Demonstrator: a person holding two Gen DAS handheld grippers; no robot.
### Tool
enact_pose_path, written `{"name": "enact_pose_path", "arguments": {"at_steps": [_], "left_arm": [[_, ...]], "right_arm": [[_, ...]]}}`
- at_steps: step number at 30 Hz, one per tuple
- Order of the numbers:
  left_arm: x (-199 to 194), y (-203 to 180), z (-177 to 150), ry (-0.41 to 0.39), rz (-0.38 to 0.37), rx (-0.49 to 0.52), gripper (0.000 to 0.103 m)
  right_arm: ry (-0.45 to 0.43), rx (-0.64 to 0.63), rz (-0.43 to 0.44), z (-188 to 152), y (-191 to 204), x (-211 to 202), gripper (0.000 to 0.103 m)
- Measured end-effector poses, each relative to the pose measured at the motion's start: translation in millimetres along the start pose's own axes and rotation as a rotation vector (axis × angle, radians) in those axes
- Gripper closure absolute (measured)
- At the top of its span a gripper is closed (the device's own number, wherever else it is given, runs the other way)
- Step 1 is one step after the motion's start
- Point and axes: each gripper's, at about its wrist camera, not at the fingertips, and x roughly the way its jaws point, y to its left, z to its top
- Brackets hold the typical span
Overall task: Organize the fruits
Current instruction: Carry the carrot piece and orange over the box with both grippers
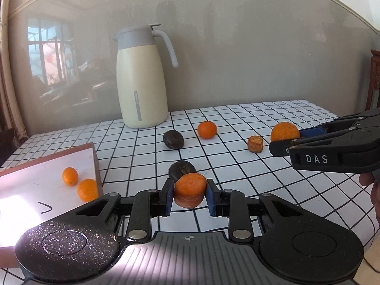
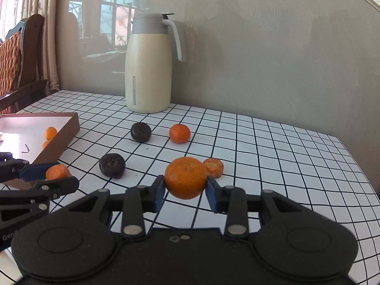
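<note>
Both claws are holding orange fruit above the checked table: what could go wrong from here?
1. The left claw pinches a cut orange piece by its sides only; it may slip out on the way to the tray.
2. The right claw grips a round orange with small pads; it could roll free.
3. The claws are close together, so they could bump on the way to the tray.

On the worktop [image 2: 273, 142] a jug [image 2: 149, 64] stands at the far side, against the wall. A tray [image 2: 68, 128] lies at the left with two small fruits [image 1: 70, 176] in it. Between jug and near edge lie two dark fruits [image 2: 140, 131], one nearer than the other, a round fruit [image 2: 179, 133] right of the farther one, and a cut piece [image 2: 213, 167] farther right. The left tongs [image 1: 190, 193] hold a cut piece above the nearer dark fruit; the right tongs [image 2: 185, 185] hold a fruit just before the lying cut piece.
</note>
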Motion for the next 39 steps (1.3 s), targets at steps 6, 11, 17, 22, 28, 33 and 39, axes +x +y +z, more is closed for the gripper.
{"name": "enact_pose_path", "arguments": {"at_steps": [6, 11, 17, 22, 28, 33, 39], "left_arm": [[-11.6, 23.9, 0.7, -0.021, 0.042, -0.047, 0.074], [-20.4, 43.6, -0.3, -0.043, 0.072, -0.073, 0.074], [-32.6, 69.7, -3.8, -0.062, 0.114, -0.105, 0.074], [-44.3, 91.6, -6.8, -0.084, 0.155, -0.132, 0.074], [-52.3, 119.6, -12.7, -0.084, 0.205, -0.161, 0.074], [-58.0, 137.8, -17.5, -0.085, 0.237, -0.183, 0.074], [-66.0, 155.8, -25.0, -0.081, 0.277, -0.198, 0.074]], "right_arm": [[-0.027, -0.003, 0.022, 10.6, 15.8, -2.5, 0.075], [-0.041, -0.024, 0.054, 15.3, 35.3, -3.9, 0.075], [-0.050, -0.043, 0.100, 21.9, 63.1, 1.0, 0.075], [-0.065, -0.063, 0.144, 27.3, 90.9, 1.8, 0.075], [-0.070, -0.082, 0.189, 31.5, 117.0, 4.6, 0.075], [-0.074, -0.093, 0.219, 35.0, 134.7, 8.1, 0.075], [-0.079, -0.106, 0.258, 36.9, 158.2, 9.7, 0.075]]}}
